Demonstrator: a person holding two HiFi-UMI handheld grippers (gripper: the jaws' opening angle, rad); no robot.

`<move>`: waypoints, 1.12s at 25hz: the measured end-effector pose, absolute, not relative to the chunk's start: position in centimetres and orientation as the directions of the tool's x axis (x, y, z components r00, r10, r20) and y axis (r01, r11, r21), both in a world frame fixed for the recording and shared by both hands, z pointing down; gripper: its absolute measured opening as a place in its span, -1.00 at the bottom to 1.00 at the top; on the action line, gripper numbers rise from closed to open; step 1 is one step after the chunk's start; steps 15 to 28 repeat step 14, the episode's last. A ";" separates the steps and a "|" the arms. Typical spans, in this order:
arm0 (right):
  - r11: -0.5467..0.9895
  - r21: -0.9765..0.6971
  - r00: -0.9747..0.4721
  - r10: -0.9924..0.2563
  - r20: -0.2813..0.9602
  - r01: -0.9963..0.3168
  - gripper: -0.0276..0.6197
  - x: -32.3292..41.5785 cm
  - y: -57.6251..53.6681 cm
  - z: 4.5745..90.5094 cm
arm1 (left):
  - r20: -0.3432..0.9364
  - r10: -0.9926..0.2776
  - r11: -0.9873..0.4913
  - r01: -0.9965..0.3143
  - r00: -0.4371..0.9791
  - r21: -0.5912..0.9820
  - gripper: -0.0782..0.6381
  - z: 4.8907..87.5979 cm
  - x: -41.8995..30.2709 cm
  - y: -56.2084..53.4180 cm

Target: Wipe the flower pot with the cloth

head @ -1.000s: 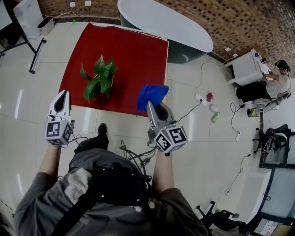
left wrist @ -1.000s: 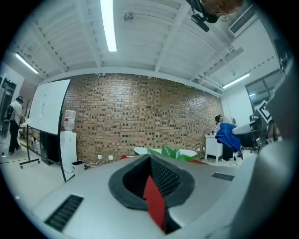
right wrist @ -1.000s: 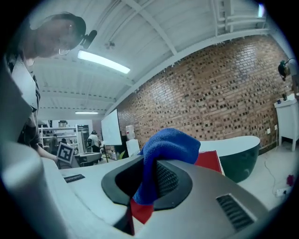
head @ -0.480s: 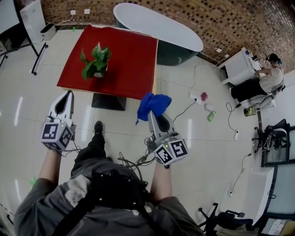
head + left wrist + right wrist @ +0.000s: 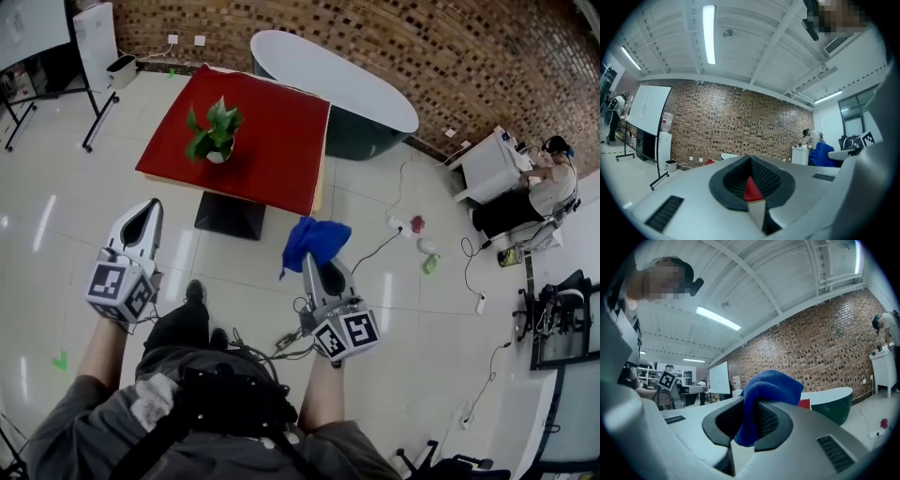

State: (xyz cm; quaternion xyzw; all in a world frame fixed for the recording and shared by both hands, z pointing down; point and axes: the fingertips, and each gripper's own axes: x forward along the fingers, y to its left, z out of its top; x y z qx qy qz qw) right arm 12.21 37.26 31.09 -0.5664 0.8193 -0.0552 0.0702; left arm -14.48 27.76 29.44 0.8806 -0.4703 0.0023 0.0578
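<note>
A green plant in a white flower pot (image 5: 215, 137) stands on a table with a red cloth cover (image 5: 272, 150), far ahead in the head view. My right gripper (image 5: 312, 255) is shut on a blue cloth (image 5: 313, 239), which bunches above its jaws (image 5: 769, 389). My left gripper (image 5: 148, 211) is shut with nothing in it; through its jaws only a sliver of the red table (image 5: 751, 190) shows. Both grippers are held level over the floor, well short of the table.
A long white oval table on a dark green base (image 5: 330, 67) stands behind the red table. Cables (image 5: 281, 339) lie on the tiled floor near my feet. A whiteboard stand (image 5: 56, 56) is at the left; a person sits at a white desk (image 5: 497, 164) at the right.
The red table and plant have drawn farther away and higher in the head view, with more floor between. Both grippers stay shut, the blue cloth still in the right one.
</note>
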 end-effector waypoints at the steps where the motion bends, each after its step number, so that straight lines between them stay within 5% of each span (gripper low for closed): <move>1: 0.354 -0.155 -0.351 -0.935 -0.050 -0.922 -0.73 11.7 37.4 30.6 | 0.055 -0.827 -0.552 -0.827 0.559 0.109 -0.71 29.0 -14.8 28.0; 28: 0.346 -0.080 -0.341 -0.938 -0.065 -0.935 -0.73 7.2 37.7 26.7 | 0.051 -0.828 -0.551 -0.828 0.558 0.109 -0.71 25.7 -18.4 28.8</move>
